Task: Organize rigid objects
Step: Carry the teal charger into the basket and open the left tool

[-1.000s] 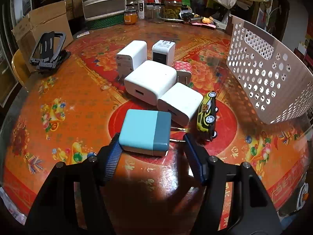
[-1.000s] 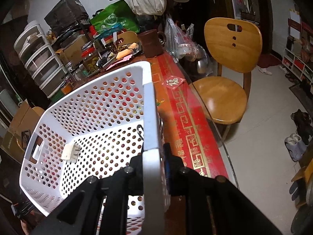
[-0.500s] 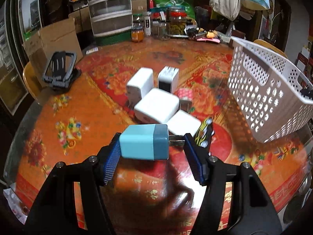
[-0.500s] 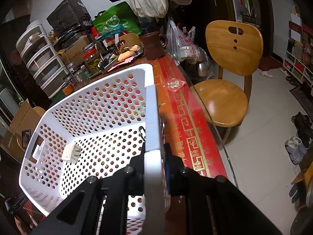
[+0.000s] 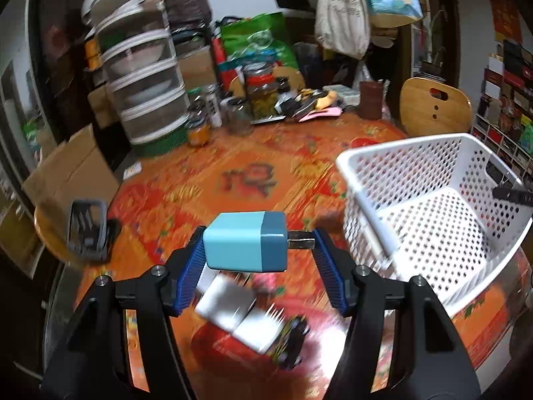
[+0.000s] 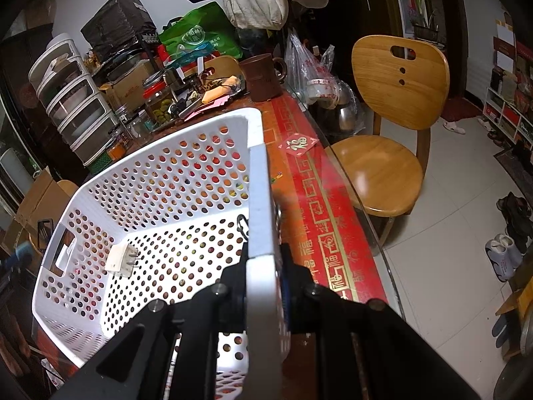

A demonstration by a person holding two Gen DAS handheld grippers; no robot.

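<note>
Left wrist view: left tongs clamped on blue charger, held above desk; white basket at 3 o'clock. Right wrist view only: right tongs pinched on basket rim; white plug inside, 9 o'clock.

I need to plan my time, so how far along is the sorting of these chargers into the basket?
Early stage. Done: one small white plug adapter lies inside the white perforated plastic basket. In hand: the left tongs hold a two-tone blue charger block lifted above the table, while the right tongs clamp the basket's rim. Left: blurred white charger blocks and a yellow-black toy car are still on the red floral tablecloth.
</note>
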